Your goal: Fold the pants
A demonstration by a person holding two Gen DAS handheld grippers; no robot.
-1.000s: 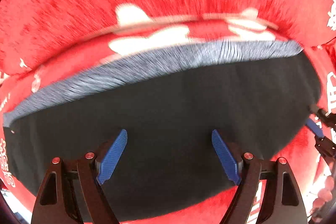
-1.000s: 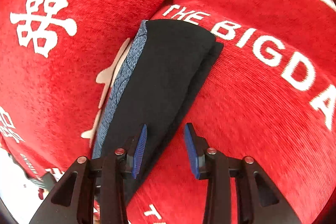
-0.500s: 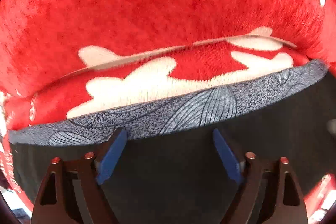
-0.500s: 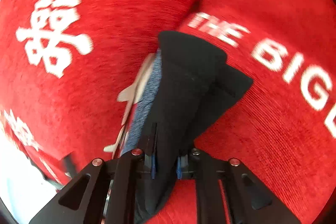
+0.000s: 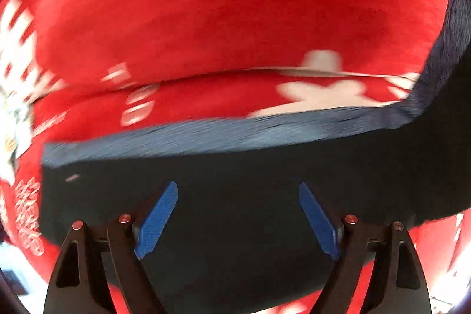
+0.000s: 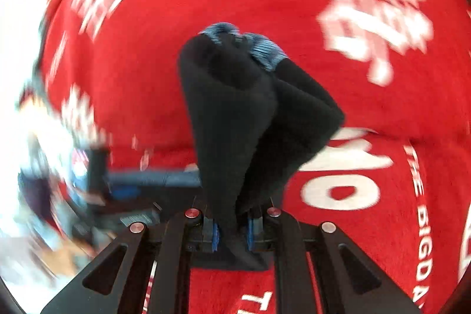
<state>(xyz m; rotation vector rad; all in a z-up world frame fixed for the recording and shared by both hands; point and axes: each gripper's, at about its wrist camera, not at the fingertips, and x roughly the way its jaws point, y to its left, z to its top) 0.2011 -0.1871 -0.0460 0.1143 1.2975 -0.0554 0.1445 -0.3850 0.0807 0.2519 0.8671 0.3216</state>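
Nearest the right camera, the right gripper (image 6: 231, 236) has its blue fingers (image 6: 215, 236) clamped on a bunched end of the black pants (image 6: 235, 119), and the cloth rises away from them in two thick folds with a strip of blue-grey patterned band showing at the far tip. The gathered end looks lifted clear of the red cloth (image 6: 164, 58) with white lettering that lies beneath, though the blur makes it hard to say how far. I judge the step in hand to be the carrying over of one end of the pants to lay it on the rest, a fold in the making and not yet set down. On the other side, the left gripper (image 5: 238, 219) hangs low over the flat part of the pants (image 5: 235, 190) with its fingers (image 5: 159, 219) wide apart and holding nothing; whether they touch the fabric I cannot tell. Beyond them the blue-grey band (image 5: 206, 137) runs along the far edge of the garment, turning upward at the right, and past it lies the red cloth (image 5: 235, 5). The next move seems to call for bringing the held end down squarely over the flat part, edges matched, while the left steadies or pins the lower layer so it does not drag.
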